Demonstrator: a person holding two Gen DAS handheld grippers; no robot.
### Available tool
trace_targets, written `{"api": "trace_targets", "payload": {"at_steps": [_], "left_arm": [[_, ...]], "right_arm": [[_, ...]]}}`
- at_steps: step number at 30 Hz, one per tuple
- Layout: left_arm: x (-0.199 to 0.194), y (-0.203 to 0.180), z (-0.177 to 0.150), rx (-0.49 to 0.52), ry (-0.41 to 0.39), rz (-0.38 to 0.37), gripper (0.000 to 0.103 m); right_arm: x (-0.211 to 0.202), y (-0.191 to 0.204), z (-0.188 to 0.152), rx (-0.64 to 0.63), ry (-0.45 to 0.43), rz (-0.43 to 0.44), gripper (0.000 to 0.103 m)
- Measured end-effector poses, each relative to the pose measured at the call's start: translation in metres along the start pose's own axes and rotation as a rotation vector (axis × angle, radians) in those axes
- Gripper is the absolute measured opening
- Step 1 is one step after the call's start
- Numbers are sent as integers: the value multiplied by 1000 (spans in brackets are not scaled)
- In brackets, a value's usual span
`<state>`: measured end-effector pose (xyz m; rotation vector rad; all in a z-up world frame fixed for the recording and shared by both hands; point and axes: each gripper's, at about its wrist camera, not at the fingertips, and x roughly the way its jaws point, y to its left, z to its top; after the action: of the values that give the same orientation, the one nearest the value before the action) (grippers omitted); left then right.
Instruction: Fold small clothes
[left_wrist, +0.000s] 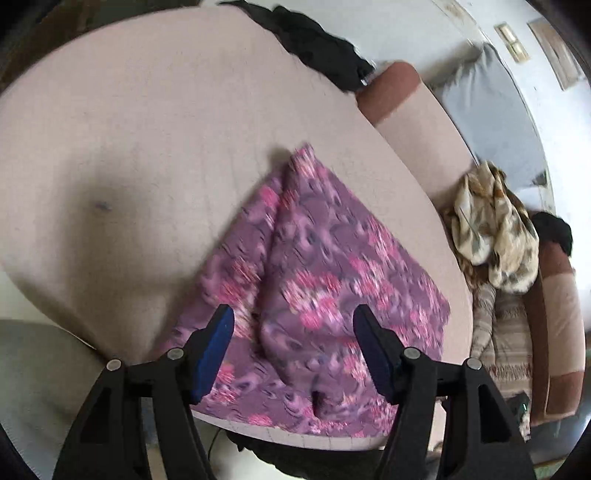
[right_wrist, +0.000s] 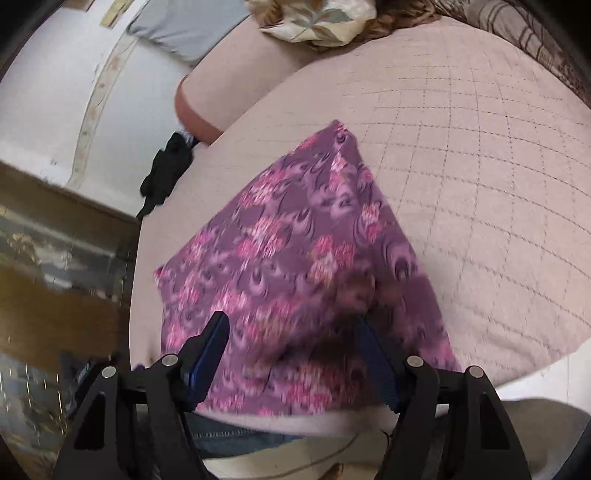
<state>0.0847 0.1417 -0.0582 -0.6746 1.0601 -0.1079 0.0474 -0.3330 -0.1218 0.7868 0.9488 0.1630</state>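
I have both grippers wide open with nothing in them: the left gripper (left_wrist: 293, 354) and the right gripper (right_wrist: 291, 358) hover over the purple flowered cloth (left_wrist: 314, 288), which lies at the near edge of the pink cushion (left_wrist: 147, 129). I judge the cloth part folded; before the next fold I should press out its raised ridge, then pinch both near corners evenly.
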Motion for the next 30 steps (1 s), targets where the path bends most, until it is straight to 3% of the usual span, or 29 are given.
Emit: {"api": "trace_targets", "payload": {"at_steps": [3,6,9,11,14,17,20,21,22,24,26,28,29,30], "left_arm": [[23,5,-28,25,67,-40,66],[45,15,-48,2,151,1,62],[41,12,-44,3,127,-56,62],[37,14,-42,-21,100,-102,62],[40,19,-37,-55,90,-103,62],[51,17,-33,-46,117,-68,49],[48,14,-33,-23,100,-80,13],[44,15,-32,-23,88,-76,12],[40,15,-31,-26,79,-75,10],[23,17,-29,-48,48,-129,9],[3,19,-28,-56,2,-172,9],[-1,27,-33,-85,5,-187,9],[2,28,-36,-72,12,-154,9],[7,23,-40,-19,6,-62,9]], "right_arm": [[13,-20,-6,31,-1,-3,67],[20,-47,-12,142,19,38,57],[12,-49,-5,137,-31,41,57],[17,-50,-6,148,-10,36,57],[17,-50,-7,160,-8,34,58],[24,-50,-8,156,22,56,66],[36,-54,-6,171,52,49,64],[37,-52,-5,166,49,46,55],[36,-50,-5,155,48,44,36],[29,-46,-11,130,45,66,10],[11,-40,-15,97,-12,67,9],[-9,-35,-20,60,-52,75,8],[-14,-34,-25,45,-56,55,8],[-14,-35,-29,42,-47,38,8]]}}
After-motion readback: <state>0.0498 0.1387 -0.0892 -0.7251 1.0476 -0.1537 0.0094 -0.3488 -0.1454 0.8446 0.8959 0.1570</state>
